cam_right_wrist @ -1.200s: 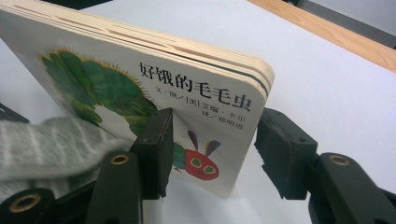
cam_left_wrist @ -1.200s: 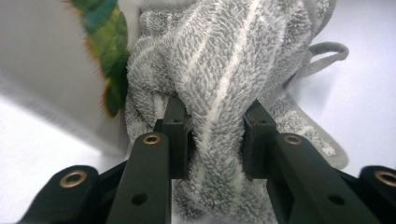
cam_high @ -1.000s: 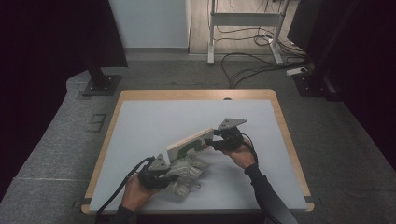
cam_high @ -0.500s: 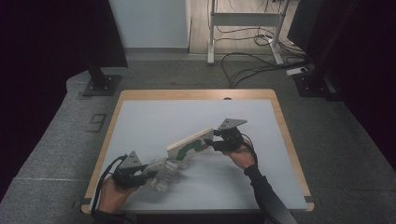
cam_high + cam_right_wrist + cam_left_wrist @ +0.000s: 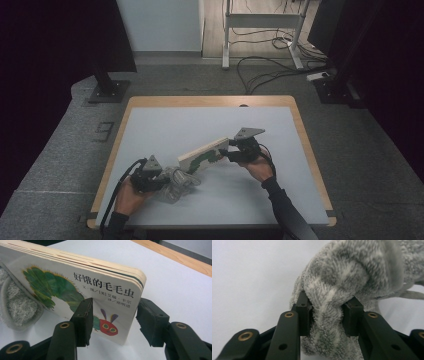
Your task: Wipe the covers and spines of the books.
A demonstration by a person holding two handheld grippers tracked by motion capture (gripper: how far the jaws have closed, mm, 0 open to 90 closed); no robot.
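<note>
Wood-edged white table (image 5: 165, 125), grey fluffy cloth (image 5: 179, 181) at its near left, board book (image 5: 202, 154) just beside

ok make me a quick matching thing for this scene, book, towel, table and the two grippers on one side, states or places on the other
Things:
1. board book
2. grey towel
3. left gripper
4. table

States or places:
A. pale top with a wooden edge
B. shut on bunched fluffy cloth
C. tilted, one end raised in the right gripper
D. crumpled beside the book's low end

Pairs: 1-C, 2-D, 3-B, 4-A
</note>
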